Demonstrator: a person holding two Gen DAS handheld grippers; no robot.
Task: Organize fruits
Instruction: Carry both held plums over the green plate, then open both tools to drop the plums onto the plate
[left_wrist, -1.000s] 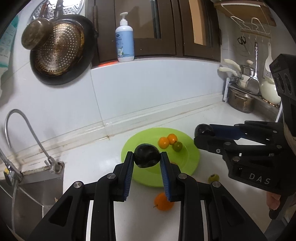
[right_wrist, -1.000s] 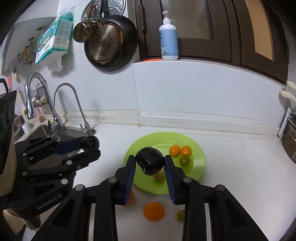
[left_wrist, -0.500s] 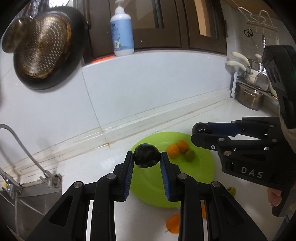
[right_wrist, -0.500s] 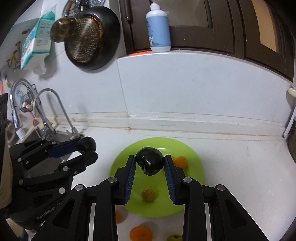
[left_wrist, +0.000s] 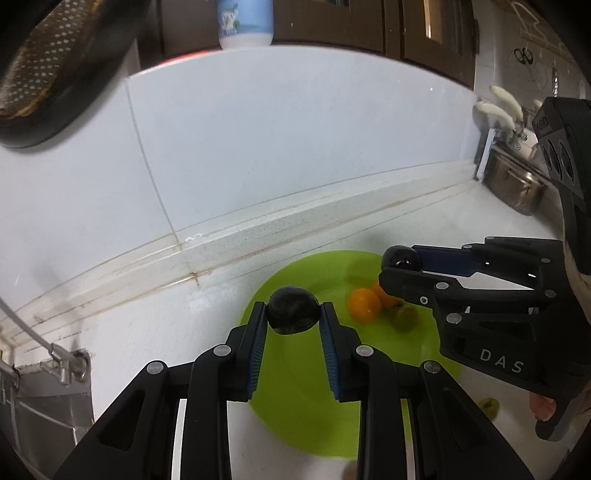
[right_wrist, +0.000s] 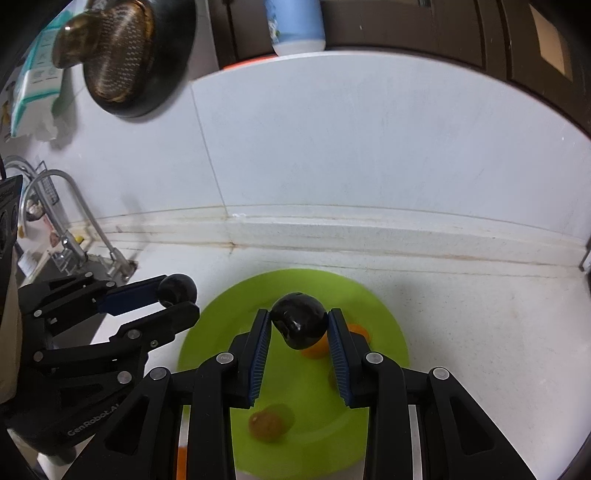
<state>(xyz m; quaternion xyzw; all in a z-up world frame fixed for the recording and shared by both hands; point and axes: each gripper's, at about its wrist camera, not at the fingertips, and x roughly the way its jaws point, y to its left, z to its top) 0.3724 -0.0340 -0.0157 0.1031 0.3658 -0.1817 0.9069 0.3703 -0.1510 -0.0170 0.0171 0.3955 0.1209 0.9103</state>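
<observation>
Carrying one glossy round black plum each, the left gripper (left_wrist: 293, 314) and right gripper (right_wrist: 299, 325) hang clenched over the lime-green round plate (right_wrist: 384, 314); next comes lowering and releasing near its centre.

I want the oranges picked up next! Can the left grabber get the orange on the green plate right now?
Probably not yet. The left grabber is already shut on a dark plum, so its fingers are full. The orange on the green plate lies uncovered just beyond, so it could after letting go.
</observation>
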